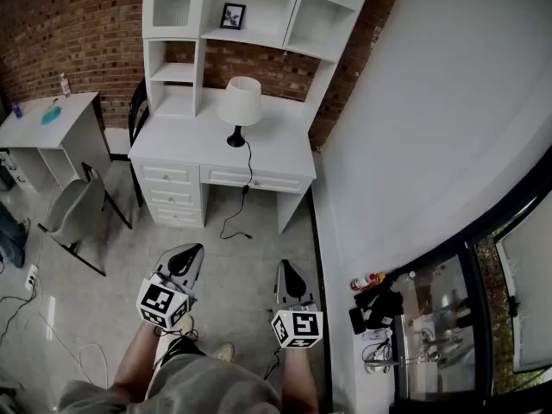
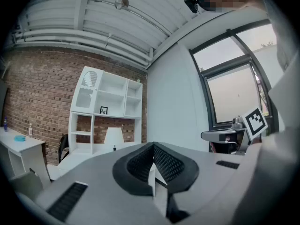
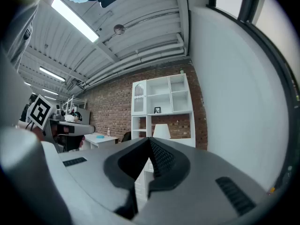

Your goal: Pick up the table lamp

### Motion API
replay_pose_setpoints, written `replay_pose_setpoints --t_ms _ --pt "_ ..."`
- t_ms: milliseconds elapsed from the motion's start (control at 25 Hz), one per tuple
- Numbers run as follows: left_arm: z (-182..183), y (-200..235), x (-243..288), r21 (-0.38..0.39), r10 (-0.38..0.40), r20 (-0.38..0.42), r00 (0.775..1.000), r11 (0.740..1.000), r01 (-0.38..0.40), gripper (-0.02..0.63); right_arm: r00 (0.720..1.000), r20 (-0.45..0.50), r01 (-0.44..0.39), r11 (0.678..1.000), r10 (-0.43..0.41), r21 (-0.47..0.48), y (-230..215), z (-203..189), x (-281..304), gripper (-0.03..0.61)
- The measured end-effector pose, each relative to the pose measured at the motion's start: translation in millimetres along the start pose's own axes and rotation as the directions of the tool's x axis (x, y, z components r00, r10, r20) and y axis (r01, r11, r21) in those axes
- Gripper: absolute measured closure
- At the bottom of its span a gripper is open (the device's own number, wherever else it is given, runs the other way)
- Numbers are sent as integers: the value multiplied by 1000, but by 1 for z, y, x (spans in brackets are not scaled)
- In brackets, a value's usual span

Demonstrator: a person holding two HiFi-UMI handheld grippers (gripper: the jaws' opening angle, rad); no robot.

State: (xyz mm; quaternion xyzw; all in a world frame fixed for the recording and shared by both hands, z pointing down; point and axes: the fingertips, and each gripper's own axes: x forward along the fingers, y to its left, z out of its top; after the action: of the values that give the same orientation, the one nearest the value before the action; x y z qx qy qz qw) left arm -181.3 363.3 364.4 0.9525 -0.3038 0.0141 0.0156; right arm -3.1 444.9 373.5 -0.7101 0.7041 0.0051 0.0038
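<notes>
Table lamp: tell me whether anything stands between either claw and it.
Nothing visible does. The table lamp stands on the white desk, across the floor from the left claw and right claw; the grey chair sits left of that path.

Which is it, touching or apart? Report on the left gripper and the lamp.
Apart. The head view shows a stretch of floor between the left gripper and the desk where the lamp stands.

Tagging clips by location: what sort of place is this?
Probably a staged study corner inside a lab or workshop: a white desk with a shelf unit and table lamp against a brick wall, under a bare industrial ceiling with strip lights.
</notes>
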Motion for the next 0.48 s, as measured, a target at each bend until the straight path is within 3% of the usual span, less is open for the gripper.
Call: replay_pose_setpoints --t_ms 480 --pt "0 1 -3 5 -1 2 1000 1000 1 612 1000 12 -3 1000 3 15 3 2 -2 555"
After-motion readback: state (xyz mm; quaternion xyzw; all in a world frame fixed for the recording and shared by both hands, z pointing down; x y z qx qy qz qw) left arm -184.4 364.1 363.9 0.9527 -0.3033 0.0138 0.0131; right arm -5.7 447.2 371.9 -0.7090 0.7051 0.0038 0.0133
